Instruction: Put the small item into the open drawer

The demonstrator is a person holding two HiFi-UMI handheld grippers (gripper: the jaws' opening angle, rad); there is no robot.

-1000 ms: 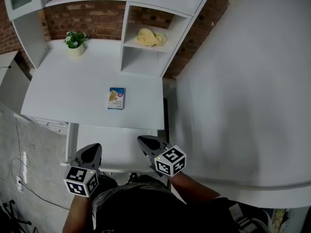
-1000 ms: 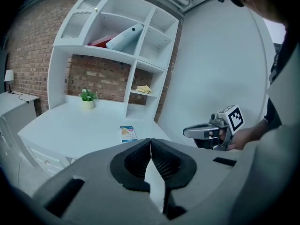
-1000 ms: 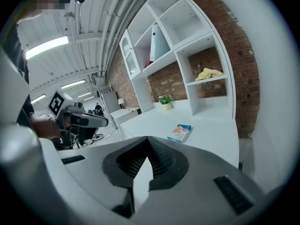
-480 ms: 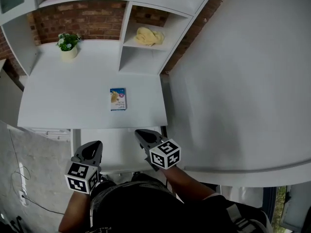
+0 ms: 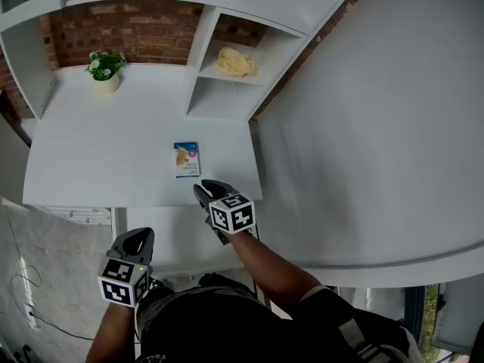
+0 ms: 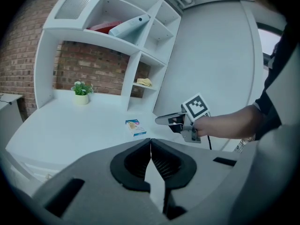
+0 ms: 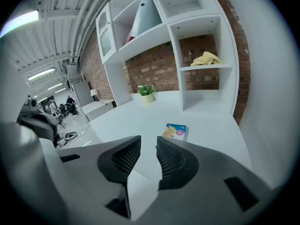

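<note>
Just changed: the right gripper had been parting its jaws as it reached out – a narrow gap showed between the pads in its own view, with nothing in it
What that meant: I judged this the approach to the pick, the jaws being readied for the small box (the gap looked too slim yet to pass over the box's width)
Small box: lay flat on the white desk, near the front edge, just ahead of the right gripper's tips and untouched; in the right gripper view it sat just beyond the jaws, a little to the right
Open drawer: the open drawer stood pulled out below the desk's front edge, nothing visible in the part that showed
Left gripper: the left gripper hung over the drawer's near-left corner, jaws pressed together and empty
Against the earlier frames: both grippers had hovered side by side over the drawer, the right one clenched; it had since travelled forward across the desk edge to the box, while the left had lagged behind – the box itself had not shifted
Remaining: grasp, lift and carry back to the drawer, all still to do
</note>
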